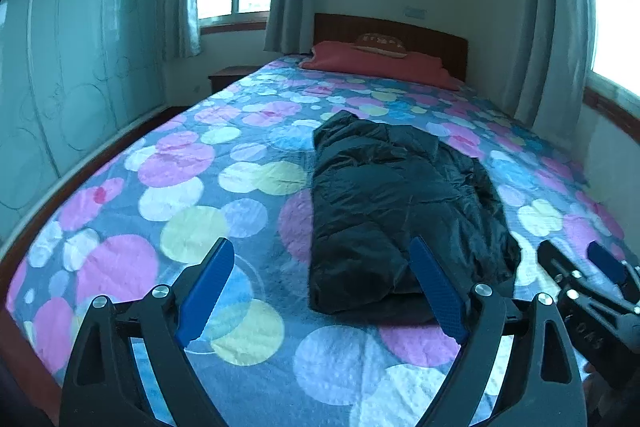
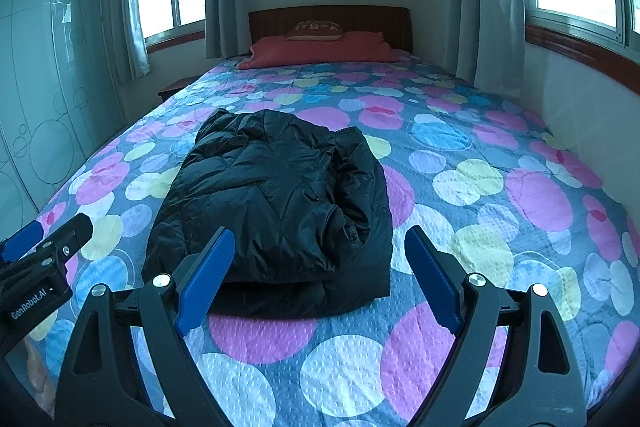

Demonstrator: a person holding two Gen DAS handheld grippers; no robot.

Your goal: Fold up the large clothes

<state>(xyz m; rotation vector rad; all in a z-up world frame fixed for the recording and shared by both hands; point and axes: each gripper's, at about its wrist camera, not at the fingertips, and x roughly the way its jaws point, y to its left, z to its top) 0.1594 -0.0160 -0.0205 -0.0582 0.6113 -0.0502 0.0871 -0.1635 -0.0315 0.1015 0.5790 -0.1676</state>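
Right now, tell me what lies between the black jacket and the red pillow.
Only bare dotted bedspread. The right wrist view shows that stretch from the black jacket to the red pillow with nothing on it.

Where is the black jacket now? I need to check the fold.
In both views the black jacket lies folded on the dotted bedspread, at the near end, just ahead of both open grippers.

My right gripper [image 2: 320,247] is wide open, holding nothing — the folded black coat [image 2: 276,211] lies just past it on the spotty bed [image 2: 500,187]. My left gripper [image 2: 44,247] peeks in beside.
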